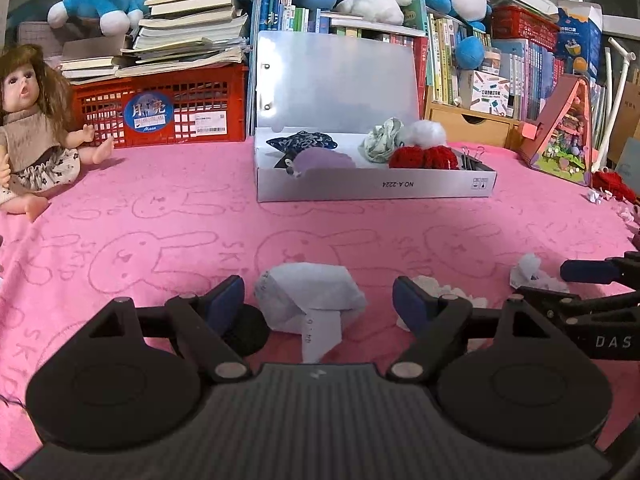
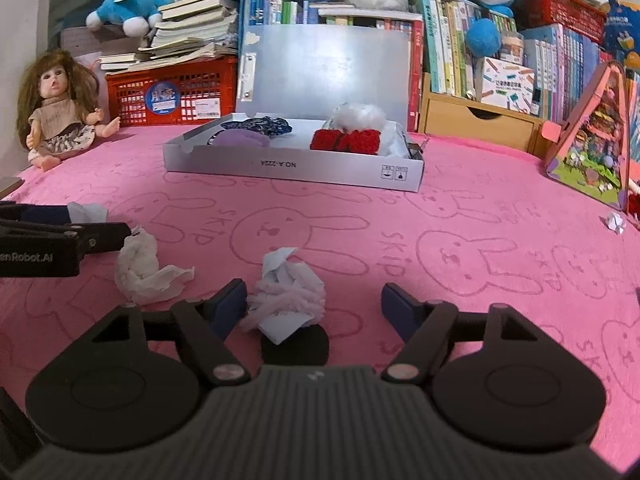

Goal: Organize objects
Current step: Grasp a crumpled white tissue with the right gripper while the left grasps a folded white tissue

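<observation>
1. Pink towelling embossed with rabbit outlines and the word SKIP forms the work surface (image 1: 168, 216); behind it stand rows of upright books (image 1: 448, 52), a red crate (image 1: 160, 108) topped with stacked papers, blue and white plush toys (image 1: 96, 0), and a wooden drawer unit (image 1: 472, 124).
2. Left gripper (image 1: 318, 304): jaws spread wide, holding nothing. A crumpled white paper wad (image 1: 308, 304) lies on the cloth between the two blue fingertips, nearer the left one; whether it touches either cannot be told. A small black round object (image 1: 248, 330) lies just beside the left fingertip.
3. Right gripper (image 2: 314, 306): jaws likewise wide apart and empty. A wad of tissue and folded paper (image 2: 286, 296) sits between the fingertips, close against the left one and well clear of the right one.
4. A further crumpled tissue (image 2: 142, 270) lies on the cloth between the two grippers, just in front of the left gripper's finger as seen from the right wrist view.
5. White open box (image 1: 372, 188), lid upright, stands mid-surface beyond both grippers; it contains a dark patterned cloth (image 1: 302, 142), a lilac item (image 1: 320, 160), a red knitted piece (image 1: 424, 158), a white fluffy ball (image 1: 428, 132) and a pale green scrunchie (image 1: 382, 140).
6. Doll (image 1: 36, 128) seated at far left; pink triangular miniature house (image 1: 564, 136) at far right.
</observation>
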Demonstrator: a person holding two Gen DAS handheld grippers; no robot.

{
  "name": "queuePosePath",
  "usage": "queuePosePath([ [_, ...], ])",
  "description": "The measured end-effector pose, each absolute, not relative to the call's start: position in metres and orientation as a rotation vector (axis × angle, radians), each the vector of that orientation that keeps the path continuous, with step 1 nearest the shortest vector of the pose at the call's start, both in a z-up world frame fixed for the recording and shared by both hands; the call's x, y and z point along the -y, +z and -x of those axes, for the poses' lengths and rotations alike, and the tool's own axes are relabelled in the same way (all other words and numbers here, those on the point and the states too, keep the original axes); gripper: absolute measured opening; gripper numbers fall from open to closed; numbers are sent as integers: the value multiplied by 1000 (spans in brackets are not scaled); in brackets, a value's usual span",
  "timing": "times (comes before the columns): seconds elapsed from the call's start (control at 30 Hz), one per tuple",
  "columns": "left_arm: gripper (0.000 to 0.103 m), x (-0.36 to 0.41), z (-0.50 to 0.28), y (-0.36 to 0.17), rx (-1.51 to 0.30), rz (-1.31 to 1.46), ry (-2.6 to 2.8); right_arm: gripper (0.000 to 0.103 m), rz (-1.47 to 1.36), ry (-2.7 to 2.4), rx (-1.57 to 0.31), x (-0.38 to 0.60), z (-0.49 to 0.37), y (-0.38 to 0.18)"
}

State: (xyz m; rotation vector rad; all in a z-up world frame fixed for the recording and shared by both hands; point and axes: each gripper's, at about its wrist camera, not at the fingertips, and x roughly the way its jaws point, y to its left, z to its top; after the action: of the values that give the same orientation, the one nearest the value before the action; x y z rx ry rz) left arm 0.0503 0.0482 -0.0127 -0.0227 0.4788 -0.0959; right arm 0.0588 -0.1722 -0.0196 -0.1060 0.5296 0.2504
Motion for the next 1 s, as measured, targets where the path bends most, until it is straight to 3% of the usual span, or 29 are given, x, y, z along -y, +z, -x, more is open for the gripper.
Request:
queuePosePath([
  [0.03,84,-48,-50,-13,-477,22,-95,80,109,253,-528,172,-59,-20],
  [0.1,70,-48,-49,-13,-471,24,-94,79,109,260,-529,172,-59,-19],
  [0.17,65,-48,-47,-14,-465,24,-82,79,104,264,-529,172,-59,-20],
  [0.47,65,-46,-46,-15,-459,1,-87,69,119,296,-513,171,-56,-21],
  [1.0,61,-42,-42,-9,-450,14,-113,41,104,332,-500,169,-51,-20],
])
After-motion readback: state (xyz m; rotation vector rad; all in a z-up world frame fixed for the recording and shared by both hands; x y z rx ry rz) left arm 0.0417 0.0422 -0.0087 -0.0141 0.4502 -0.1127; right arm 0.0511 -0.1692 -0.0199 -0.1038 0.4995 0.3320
